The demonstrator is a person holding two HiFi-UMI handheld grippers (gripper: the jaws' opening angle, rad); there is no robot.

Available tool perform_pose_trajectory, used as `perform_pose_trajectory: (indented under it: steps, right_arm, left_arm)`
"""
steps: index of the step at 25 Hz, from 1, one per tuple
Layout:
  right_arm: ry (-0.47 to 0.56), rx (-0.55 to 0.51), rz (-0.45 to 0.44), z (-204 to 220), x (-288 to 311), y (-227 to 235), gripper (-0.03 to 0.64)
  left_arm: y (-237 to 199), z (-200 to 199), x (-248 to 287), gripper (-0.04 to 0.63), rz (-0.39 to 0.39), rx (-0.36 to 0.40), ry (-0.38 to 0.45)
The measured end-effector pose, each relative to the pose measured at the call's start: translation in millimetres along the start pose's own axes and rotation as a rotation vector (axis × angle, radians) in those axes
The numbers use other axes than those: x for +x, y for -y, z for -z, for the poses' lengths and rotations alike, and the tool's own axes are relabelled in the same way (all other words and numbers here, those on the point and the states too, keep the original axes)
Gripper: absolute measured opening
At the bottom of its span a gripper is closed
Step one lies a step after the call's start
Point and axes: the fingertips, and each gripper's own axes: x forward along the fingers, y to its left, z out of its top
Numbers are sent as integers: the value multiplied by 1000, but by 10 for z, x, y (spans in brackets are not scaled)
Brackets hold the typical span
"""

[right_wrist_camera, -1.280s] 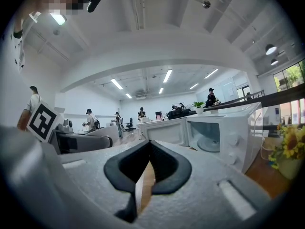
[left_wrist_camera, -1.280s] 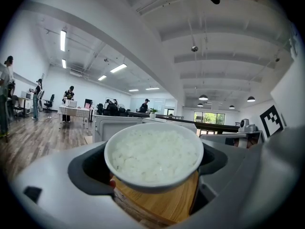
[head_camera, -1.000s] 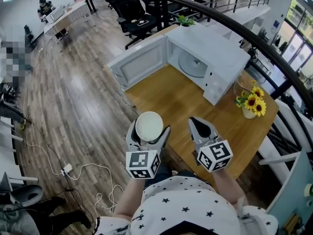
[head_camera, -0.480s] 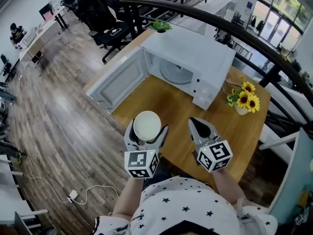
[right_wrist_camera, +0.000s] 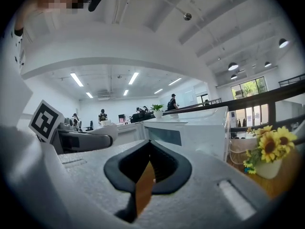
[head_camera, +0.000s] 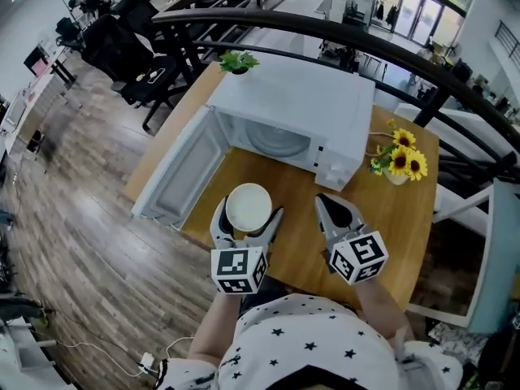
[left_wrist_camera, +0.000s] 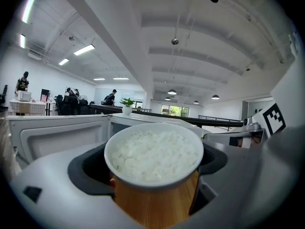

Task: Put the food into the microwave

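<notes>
While carrying, not yet loading: transport step judged in hand. Left gripper (head_camera: 247, 219) jaws clamped round bowl (head_camera: 248, 208), upright, above near edge of table (head_camera: 406, 210), short of microwave (head_camera: 301, 104). Right gripper (head_camera: 329, 206) jaws shut together, nothing between, just right of bowl. Door (head_camera: 183, 177) swung open to left; turntable (head_camera: 280, 140) showing inside. Next move, as judged: carry bowl level toward far side, through opening, set on turntable, release. Bowl round, white rim, smooth tan wall, filled to brim with grainy white rice. Microwave white, boxy, smooth. Table grained wood. Jaws grey, matte, dark-lined.
</notes>
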Motion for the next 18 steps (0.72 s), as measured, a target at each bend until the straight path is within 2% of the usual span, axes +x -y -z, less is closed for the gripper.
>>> perform_pose_trajectory:
  steps: [7, 18]
  right_arm:
    - [-6, 0, 108, -36, 164, 136, 5]
    - [11, -2, 230, -57, 305, 264, 5]
  left_arm:
    - [-135, -89, 407, 500, 98, 22, -17]
    - [-207, -133, 951, 500, 222, 64, -44]
